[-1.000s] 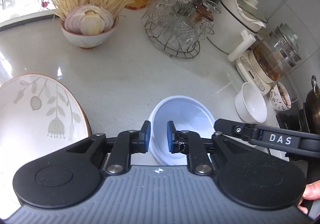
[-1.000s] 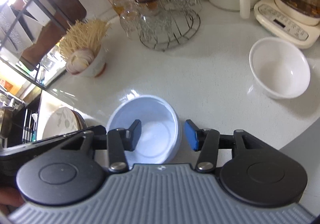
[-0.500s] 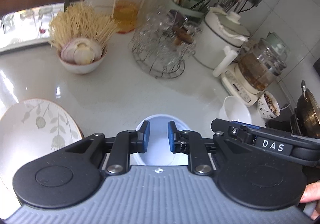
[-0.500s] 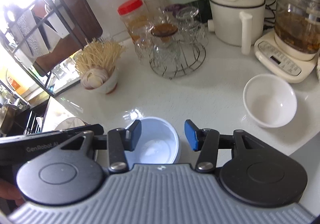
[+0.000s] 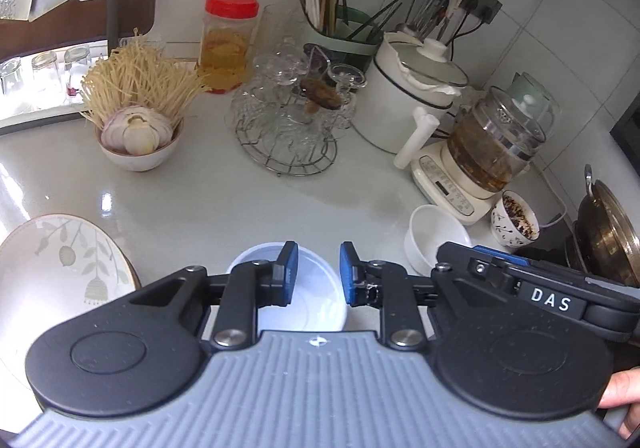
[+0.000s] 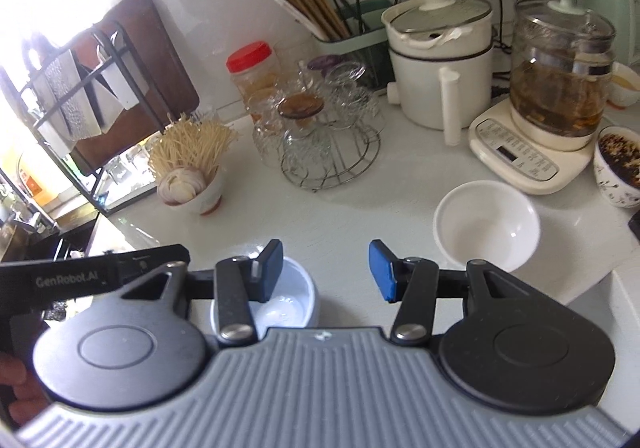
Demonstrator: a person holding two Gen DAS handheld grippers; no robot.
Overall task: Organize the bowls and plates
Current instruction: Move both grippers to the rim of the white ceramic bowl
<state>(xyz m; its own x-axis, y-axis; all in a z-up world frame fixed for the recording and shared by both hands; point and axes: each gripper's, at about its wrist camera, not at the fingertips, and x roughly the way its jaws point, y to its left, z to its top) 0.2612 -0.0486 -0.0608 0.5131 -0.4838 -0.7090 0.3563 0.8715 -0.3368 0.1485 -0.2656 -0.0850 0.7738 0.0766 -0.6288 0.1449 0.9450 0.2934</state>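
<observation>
Where the white counter [image 5: 248,208] meets tiled wall, the left gripper [image 5: 314,274], its jaws just widening and empty, hangs over a pale blue bowl [image 5: 316,308]; a leaf-patterned plate [image 5: 52,268] sits left. The right gripper [image 6: 324,270], lettered "DAS", stands spread, empty, a white bowl [image 6: 486,226] to its right, before the kettle base [image 6: 516,158].

Both wrist views take in more of the counter than a second ago. In the left view the pale blue bowl [image 5: 316,304] looks smaller and sits lower, now mostly behind the left gripper [image 5: 315,274], whose jaws have just been opening with nothing gripped between them. The leaf-patterned plate [image 5: 56,272] at 9 o'clock shrinks too. In the right view the white bowl [image 6: 486,226] slides from 2 o'clock toward 3 o'clock, and the blue bowl drops behind the right gripper [image 6: 324,272].
</observation>
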